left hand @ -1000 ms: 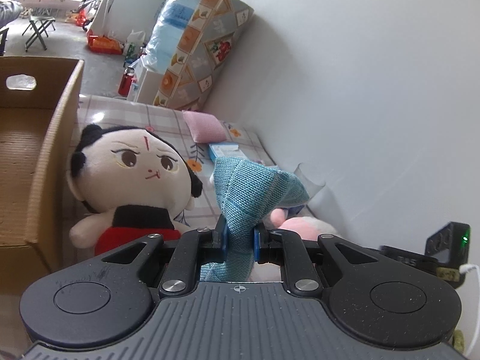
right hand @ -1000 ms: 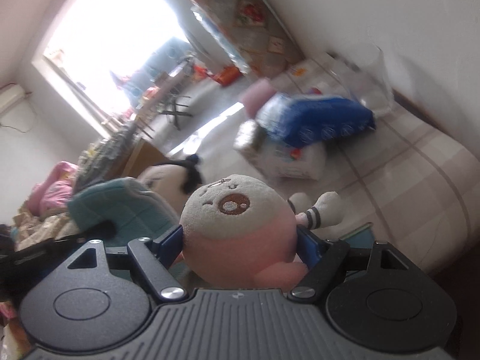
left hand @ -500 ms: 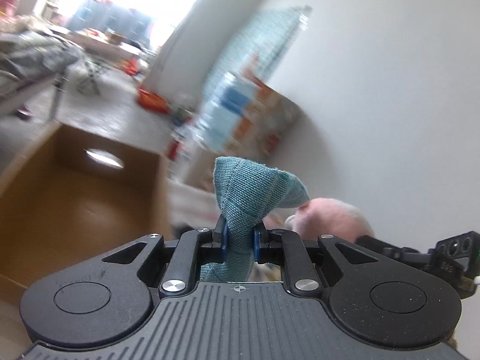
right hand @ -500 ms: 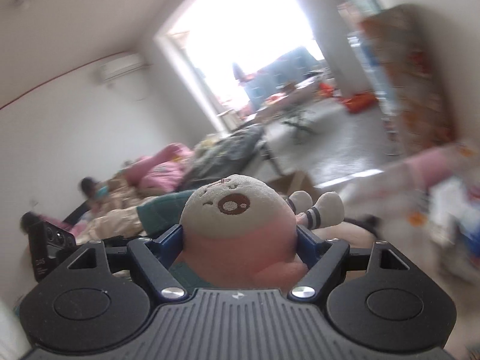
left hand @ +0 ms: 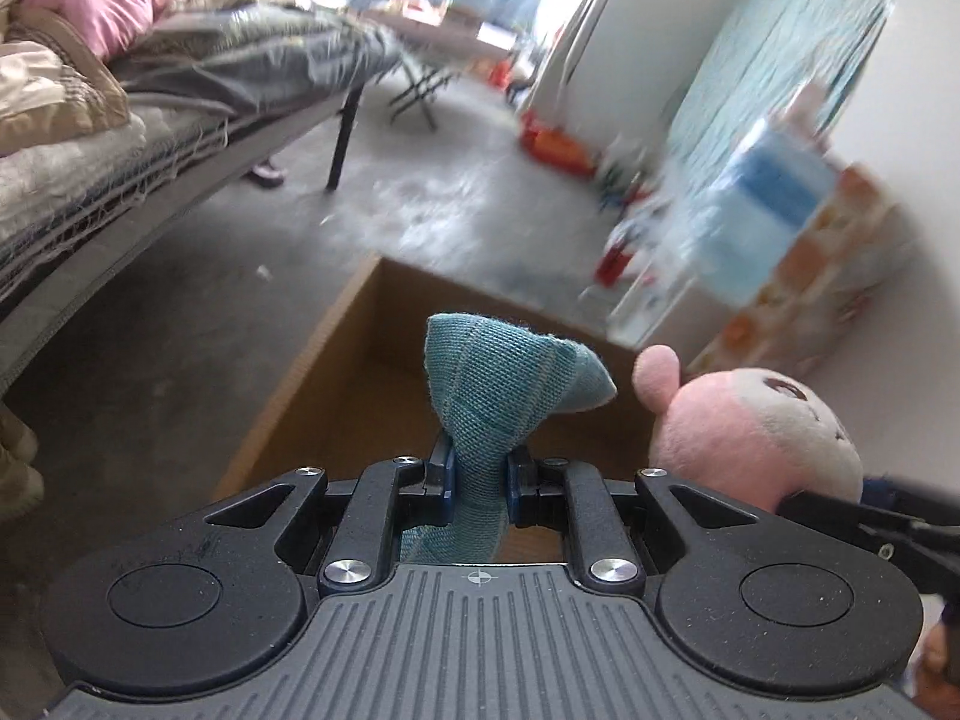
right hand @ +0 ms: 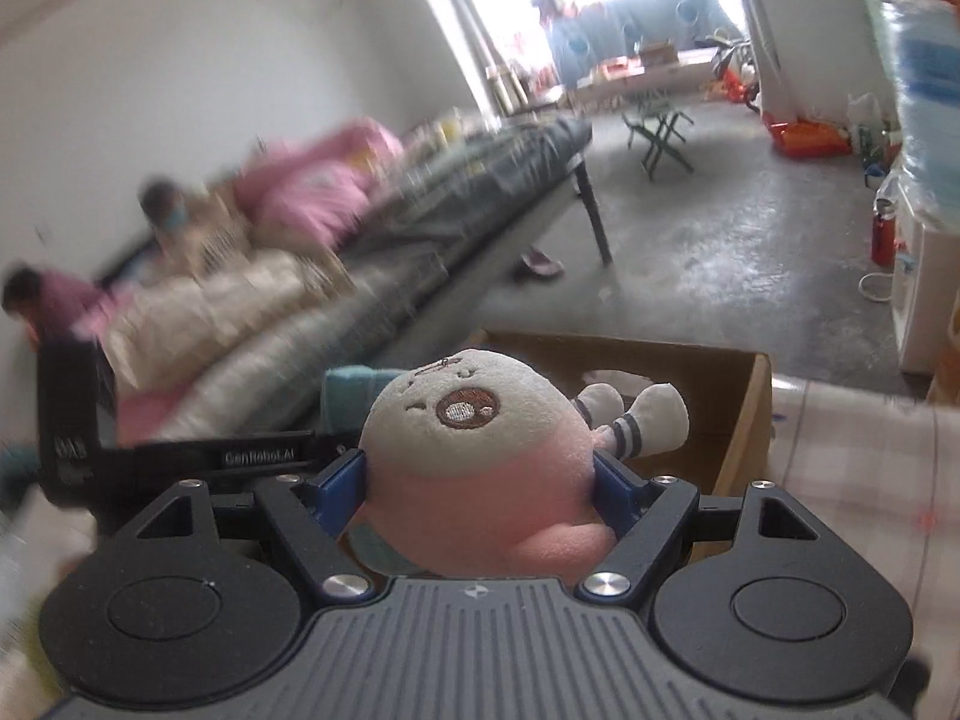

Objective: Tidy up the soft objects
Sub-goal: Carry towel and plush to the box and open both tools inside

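Observation:
My left gripper (left hand: 478, 474) is shut on a folded teal cloth (left hand: 504, 387), which sticks up between the blue pads. It hangs over the open cardboard box (left hand: 312, 360). My right gripper (right hand: 483, 474) is shut on a pink and white plush toy (right hand: 474, 438), whose striped feet point to the right. That plush (left hand: 750, 432) also shows at the right in the left wrist view, beside the cloth. In the right wrist view the box (right hand: 744, 414) lies just beyond the plush, and the teal cloth (right hand: 348, 396) peeks out on its left.
A bed (left hand: 120, 120) piled with bedding runs along the left above the concrete floor (left hand: 180, 312). Stacked packages (left hand: 798, 252) lean against the white wall at right. A checked cover (right hand: 852, 468) lies right of the box. Two people (right hand: 48, 300) sit far left by the bed.
Both grippers have swung left, away from the checked surface with the doll and packs, to the cardboard box. The cloth and the plush stay gripped as before.

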A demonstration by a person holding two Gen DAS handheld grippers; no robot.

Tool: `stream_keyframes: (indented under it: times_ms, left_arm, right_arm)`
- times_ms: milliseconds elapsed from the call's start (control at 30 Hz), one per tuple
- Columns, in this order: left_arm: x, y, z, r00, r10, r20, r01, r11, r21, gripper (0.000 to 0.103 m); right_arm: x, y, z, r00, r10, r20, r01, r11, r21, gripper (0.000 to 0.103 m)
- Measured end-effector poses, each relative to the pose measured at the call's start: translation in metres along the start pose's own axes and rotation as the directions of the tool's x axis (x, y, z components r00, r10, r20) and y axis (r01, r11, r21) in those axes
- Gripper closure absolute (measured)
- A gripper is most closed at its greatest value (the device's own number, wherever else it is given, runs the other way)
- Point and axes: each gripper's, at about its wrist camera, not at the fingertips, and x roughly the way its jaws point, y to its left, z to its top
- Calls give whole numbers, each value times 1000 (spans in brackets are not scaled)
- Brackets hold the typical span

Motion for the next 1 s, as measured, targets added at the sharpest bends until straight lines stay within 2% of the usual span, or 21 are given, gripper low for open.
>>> stream_keyframes:
  times_ms: [67, 233, 433, 700, 800, 867, 1000]
  left_arm:
    - [29, 6, 10, 998, 46, -45, -46, 999, 3, 89]
    - [73, 19, 20, 989, 87, -117, -85, 996, 27, 89]
    - [105, 19, 30, 982, 126, -144, -116, 991, 70, 88]
    - [140, 19, 33, 967, 184, -176, -167, 980, 107, 85]
    - [153, 20, 34, 959, 224, -172, -206, 971, 118, 77]
    - [157, 19, 34, 957, 223, -185, -203, 971, 125, 69]
    - [155, 12, 35, 959, 208, -193, -184, 973, 136, 50]
  right_arm:
    - [29, -1, 5, 998, -36, -51, 33, 998, -45, 22]
    - [86, -1, 8, 985, -112, -135, 91, 984, -153, 22]
    - [130, -3, 7, 965, -149, -214, 92, 963, -254, 21]
    - [172, -7, 3, 947, -193, -258, 103, 940, -325, 19]
    - [184, -10, 0, 934, -219, -284, 114, 933, -343, 19]
    - [190, -11, 0, 924, -240, -297, 130, 929, -347, 19]
    - [186, -11, 4, 929, -252, -273, 148, 925, -349, 14]
